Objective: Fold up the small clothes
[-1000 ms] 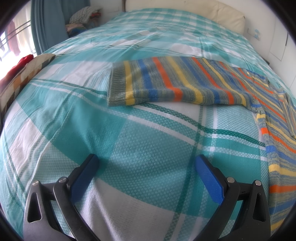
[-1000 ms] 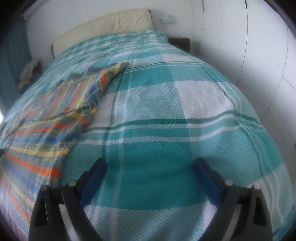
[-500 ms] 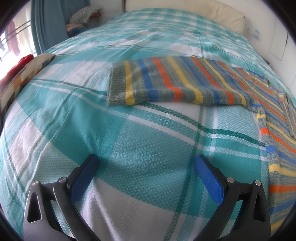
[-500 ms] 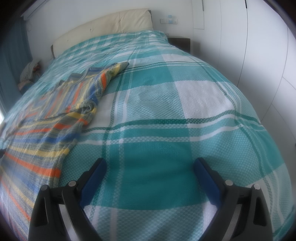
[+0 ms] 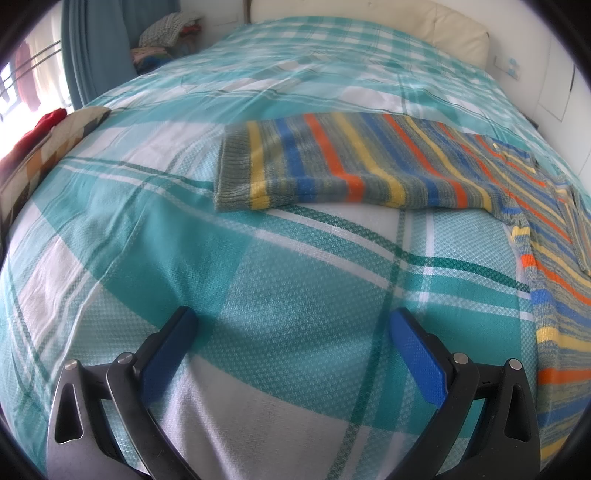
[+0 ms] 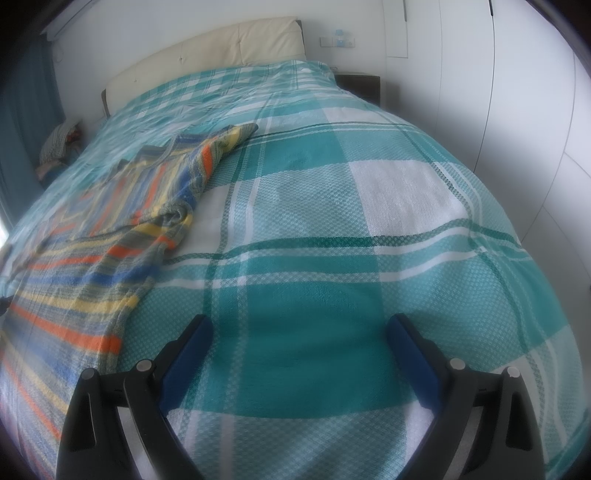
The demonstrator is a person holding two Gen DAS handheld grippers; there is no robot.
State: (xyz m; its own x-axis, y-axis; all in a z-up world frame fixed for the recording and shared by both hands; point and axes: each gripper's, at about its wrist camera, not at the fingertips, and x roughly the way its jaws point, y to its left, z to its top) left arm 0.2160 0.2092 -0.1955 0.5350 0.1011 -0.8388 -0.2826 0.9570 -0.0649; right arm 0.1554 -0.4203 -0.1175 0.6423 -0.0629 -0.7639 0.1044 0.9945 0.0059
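A small striped knit sweater [image 5: 369, 166], in grey, blue, orange and yellow, lies spread on the bed. In the left wrist view one sleeve stretches left, its cuff [image 5: 236, 166] ahead of my left gripper [image 5: 291, 325], and the body runs down the right edge. My left gripper is open and empty, above bare bedspread short of the sleeve. In the right wrist view the sweater [image 6: 110, 240] lies to the left, its other sleeve [image 6: 221, 147] reaching back. My right gripper [image 6: 299, 332] is open and empty, over bedspread just right of the sweater's side.
The bed has a teal and white plaid cover [image 5: 295, 277] and a cream headboard [image 6: 221, 48]. A patterned cushion [image 5: 44, 155] lies at the bed's left edge. Clothes are piled [image 5: 166, 33] beside a blue curtain. White wardrobe doors [image 6: 517, 110] stand to the right.
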